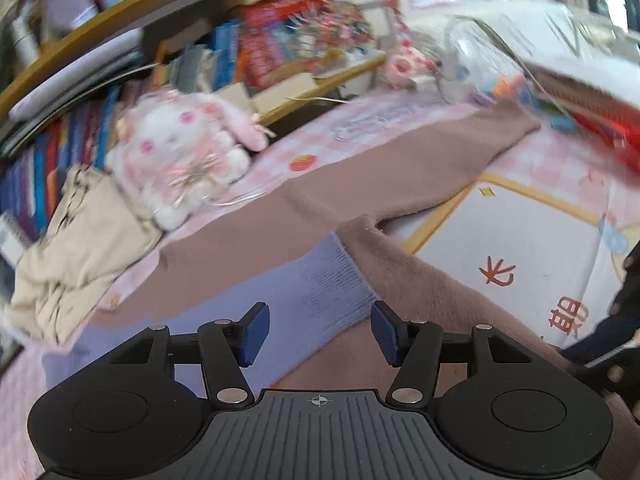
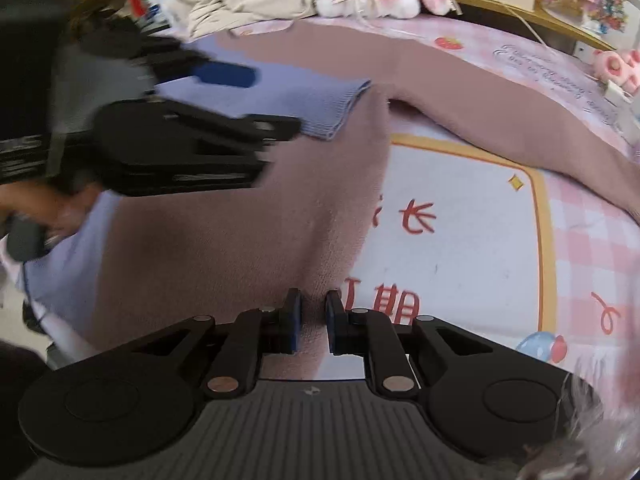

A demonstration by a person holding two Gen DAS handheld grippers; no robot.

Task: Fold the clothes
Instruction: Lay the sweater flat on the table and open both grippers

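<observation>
A mauve-brown sweater [image 1: 248,236] with lavender cuffs and hem lies spread on a pink checked bed. One sleeve [image 1: 420,164] stretches away to the far right. Another sleeve is folded across the body, its lavender cuff [image 1: 320,284] just ahead of my left gripper [image 1: 318,330], which is open and empty above it. In the right wrist view my right gripper [image 2: 313,320] is shut on the sweater's brown edge [image 2: 320,240]. The left gripper [image 2: 208,120] hovers over the lavender cuff [image 2: 332,108] there.
A white and pink plush rabbit [image 1: 180,148] and a crumpled cream garment [image 1: 76,248] lie at the bed's far side. Bookshelves [image 1: 248,48] stand behind. A white printed panel with a yellow border [image 2: 460,220] is part of the bedcover, beside the sweater.
</observation>
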